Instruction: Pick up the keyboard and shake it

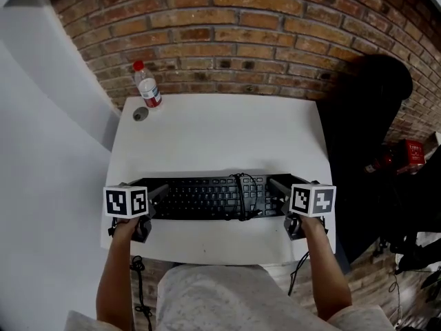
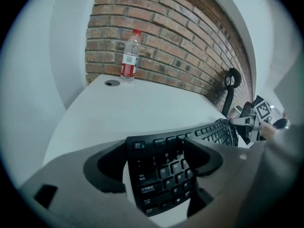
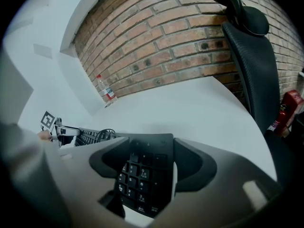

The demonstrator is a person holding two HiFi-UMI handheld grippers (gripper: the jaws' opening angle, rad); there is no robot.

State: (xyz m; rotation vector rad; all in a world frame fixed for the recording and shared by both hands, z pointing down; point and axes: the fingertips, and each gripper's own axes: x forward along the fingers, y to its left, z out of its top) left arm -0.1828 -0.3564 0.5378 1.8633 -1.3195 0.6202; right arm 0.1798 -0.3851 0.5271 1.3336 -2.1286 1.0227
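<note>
The left gripper [image 2: 159, 148] and right gripper [image 3: 151, 148] seemingly clamp the black plastic keyboard [image 1: 207, 197], six o'clock; next, lift evenly.

keyboard [image 1: 207, 197]: matt plastic | table [image 1: 220, 136]: smooth, perhaps laminate | wall [image 1: 241, 33]: rough brick

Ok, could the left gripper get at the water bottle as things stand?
Probably not yet: the left gripper has its jaws on the left end of the keyboard. The bottle stands at the far left of the table, nothing between, so letting go should free the way.
</note>
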